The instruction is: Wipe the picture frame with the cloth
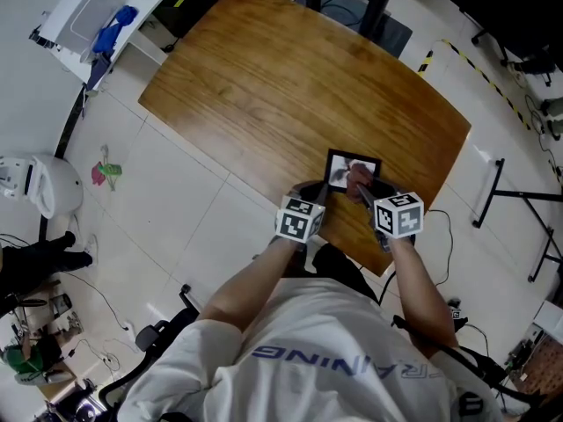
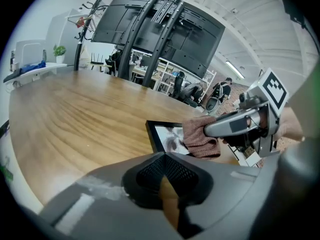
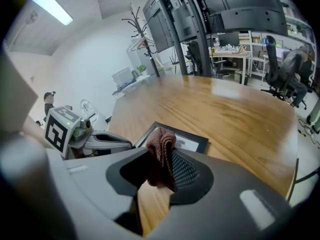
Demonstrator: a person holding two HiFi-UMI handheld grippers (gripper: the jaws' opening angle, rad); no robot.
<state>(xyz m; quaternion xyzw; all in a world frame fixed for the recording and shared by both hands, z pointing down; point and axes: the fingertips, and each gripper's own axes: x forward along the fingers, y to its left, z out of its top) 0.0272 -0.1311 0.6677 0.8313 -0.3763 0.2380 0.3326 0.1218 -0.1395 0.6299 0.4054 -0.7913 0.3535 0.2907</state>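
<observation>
Head view: right gripper's [image 1: 362, 190] cloth [image 1: 356, 178] covers part of picture frame [image 1: 339, 163].

Illumination: bright, even, from overhead. In the right gripper view, a ceiling light strip [image 3: 50, 5] sits at 10 o'clock and pale glare marks the table [image 3: 225, 88] at 1 o'clock. Shadows are soft. Both gripper views show fisheye curvature and dark corners. The cloth [image 3: 161, 154] is sharp at centre.

The right tongs [image 3: 159, 176] pinch a reddish-brown knitted cloth [image 3: 161, 146], its fold standing up between them. At 12 o'clock beyond it, a black rectangular picture frame [image 3: 194, 143] lies flat on the brown wooden table [image 3: 230, 109]. The left tongs [image 3: 102, 140] sit at 9 o'clock.
</observation>
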